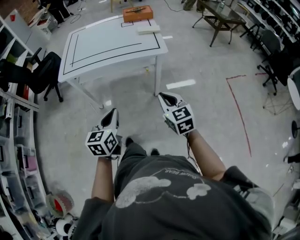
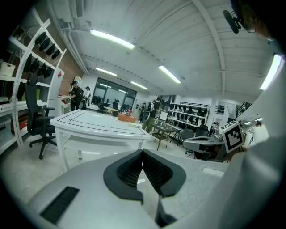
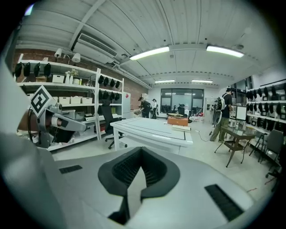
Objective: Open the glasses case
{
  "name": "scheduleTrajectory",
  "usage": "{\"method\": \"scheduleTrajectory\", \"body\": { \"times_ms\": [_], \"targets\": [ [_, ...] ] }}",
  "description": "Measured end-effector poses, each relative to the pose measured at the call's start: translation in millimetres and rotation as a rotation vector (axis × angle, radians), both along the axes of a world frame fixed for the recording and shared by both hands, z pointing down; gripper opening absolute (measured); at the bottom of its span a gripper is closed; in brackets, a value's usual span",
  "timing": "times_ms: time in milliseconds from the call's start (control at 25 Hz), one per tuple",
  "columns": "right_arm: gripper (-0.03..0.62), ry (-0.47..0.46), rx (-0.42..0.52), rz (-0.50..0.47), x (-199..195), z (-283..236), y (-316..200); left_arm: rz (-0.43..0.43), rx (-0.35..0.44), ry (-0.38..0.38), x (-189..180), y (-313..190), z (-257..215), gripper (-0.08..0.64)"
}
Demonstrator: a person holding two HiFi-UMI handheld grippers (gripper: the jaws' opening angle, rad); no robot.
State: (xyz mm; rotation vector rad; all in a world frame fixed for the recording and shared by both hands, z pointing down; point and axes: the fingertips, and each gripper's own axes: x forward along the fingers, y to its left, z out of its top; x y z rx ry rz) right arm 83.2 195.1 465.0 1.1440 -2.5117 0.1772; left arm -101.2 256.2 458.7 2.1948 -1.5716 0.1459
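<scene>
Left gripper (image 1: pixel 113 112) and right gripper (image 1: pixel 162 95) closed, empty; white table (image 1: pixel 108 40) well ahead, orange box (image 1: pixel 138 13) on it.

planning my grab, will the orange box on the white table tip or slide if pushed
The orange box lies low and flat, so it probably won't tip or roll. The white table looks smooth, so it may slide. Its straight edges suggest a stiff shell, though it's far off.
</scene>
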Motion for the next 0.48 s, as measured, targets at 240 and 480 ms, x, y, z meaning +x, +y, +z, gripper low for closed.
{"method": "scheduleTrajectory", "body": {
  "times_ms": [240, 480],
  "targets": [
    [0.000, -0.008, -0.006, 0.015, 4, 5, -4, 0.006, -0.005, 0.007, 2, -5, 3, 0.003],
    [0.000, -0.015, -0.026, 0.046, 1, 15, -25, 0.032, -0.029, 0.014, -4, -30, 16, 0.003]
  ]
}}
